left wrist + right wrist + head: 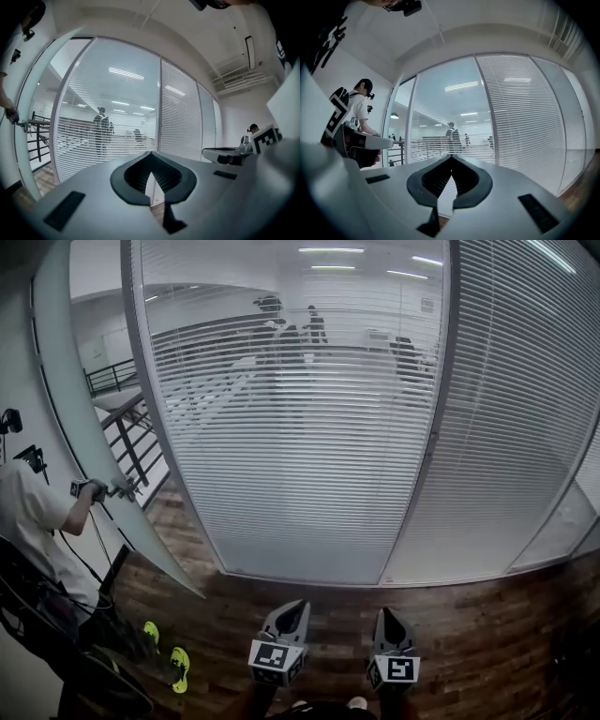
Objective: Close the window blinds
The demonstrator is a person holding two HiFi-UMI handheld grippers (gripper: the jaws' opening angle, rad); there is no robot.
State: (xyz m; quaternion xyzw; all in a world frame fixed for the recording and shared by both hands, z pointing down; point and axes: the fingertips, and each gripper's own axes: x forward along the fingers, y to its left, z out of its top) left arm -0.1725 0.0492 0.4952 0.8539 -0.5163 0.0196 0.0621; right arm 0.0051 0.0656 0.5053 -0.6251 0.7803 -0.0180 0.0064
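Slatted window blinds ahead, left gripper, right gripper, fingers together, empty

White slatted blinds; brown plank floor; neon-yellow shoes.

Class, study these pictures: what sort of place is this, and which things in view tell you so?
Most likely an office building: full-height glass walls hung with slatted blinds, strip lights on the ceiling beyond, and a wood floor.
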